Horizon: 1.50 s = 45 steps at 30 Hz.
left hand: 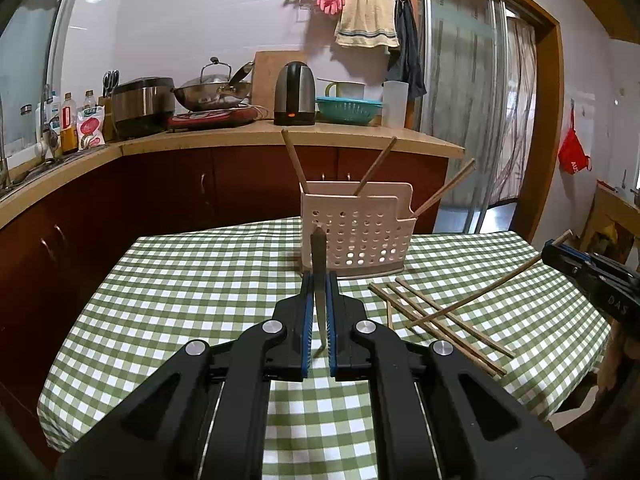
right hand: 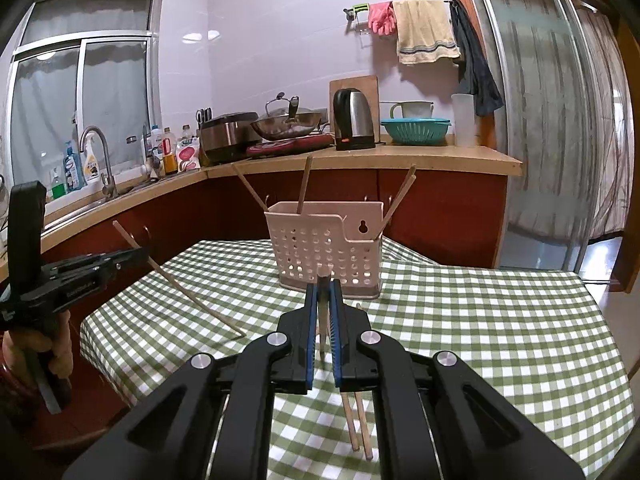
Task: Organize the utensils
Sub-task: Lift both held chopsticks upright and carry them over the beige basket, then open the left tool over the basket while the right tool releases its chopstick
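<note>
A white perforated utensil holder (left hand: pixel 356 232) stands on the checked tablecloth with three chopsticks leaning in it; it also shows in the right wrist view (right hand: pixel 326 250). My left gripper (left hand: pixel 319 276) is shut on a chopstick (left hand: pixel 319 252) that stands up between its pads, just short of the holder. In the right wrist view the left gripper (right hand: pixel 136 254) holds that chopstick (right hand: pixel 188 292) slanting down towards the cloth. My right gripper (right hand: pixel 325 284) is shut on another chopstick (right hand: pixel 323 312); it shows at the right edge of the left wrist view (left hand: pixel 554 248). Several loose chopsticks (left hand: pixel 436 320) lie right of the holder.
The table (left hand: pixel 180 280) has a green and white checked cloth. Behind it runs a wooden counter (left hand: pixel 280 136) with a kettle, wok, rice cooker, bottles and a teal colander. A sink and tap (right hand: pixel 96 160) are at the left. A sliding door stands at the right.
</note>
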{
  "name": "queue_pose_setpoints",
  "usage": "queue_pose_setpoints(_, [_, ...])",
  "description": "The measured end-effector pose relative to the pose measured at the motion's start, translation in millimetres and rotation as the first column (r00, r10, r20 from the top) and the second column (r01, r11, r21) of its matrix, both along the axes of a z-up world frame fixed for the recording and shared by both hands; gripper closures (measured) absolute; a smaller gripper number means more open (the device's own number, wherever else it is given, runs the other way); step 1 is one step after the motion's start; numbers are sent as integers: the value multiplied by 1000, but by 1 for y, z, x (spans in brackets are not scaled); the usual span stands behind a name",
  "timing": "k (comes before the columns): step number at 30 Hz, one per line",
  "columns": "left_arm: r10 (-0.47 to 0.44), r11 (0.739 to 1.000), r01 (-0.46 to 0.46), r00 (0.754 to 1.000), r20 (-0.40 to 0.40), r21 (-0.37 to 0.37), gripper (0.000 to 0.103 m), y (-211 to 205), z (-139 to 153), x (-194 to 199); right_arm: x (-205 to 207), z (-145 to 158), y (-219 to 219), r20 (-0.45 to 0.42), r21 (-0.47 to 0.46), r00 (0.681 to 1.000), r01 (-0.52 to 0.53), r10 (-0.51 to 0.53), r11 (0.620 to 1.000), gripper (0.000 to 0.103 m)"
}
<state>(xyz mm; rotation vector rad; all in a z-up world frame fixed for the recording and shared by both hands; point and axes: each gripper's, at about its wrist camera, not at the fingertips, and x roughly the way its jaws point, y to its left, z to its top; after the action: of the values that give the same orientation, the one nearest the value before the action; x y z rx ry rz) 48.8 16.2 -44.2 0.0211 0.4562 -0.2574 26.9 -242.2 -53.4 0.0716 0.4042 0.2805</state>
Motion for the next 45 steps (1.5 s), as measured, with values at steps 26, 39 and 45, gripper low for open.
queue_pose_setpoints(26, [-82, 995, 82, 997, 4, -63, 96, -2, 47, 51, 43, 53, 6, 63, 27, 998, -29, 28, 999, 96])
queue_pose_setpoints(39, [-126, 988, 142, 969, 212, -60, 96, -19, 133, 75, 73, 124, -11, 228, 29, 974, -20, 13, 999, 96])
queue_pose_setpoints(45, [-110, 990, 127, 963, 248, -57, 96, -28, 145, 104, 107, 128, -14, 237, 28, 972, -14, 7, 999, 96])
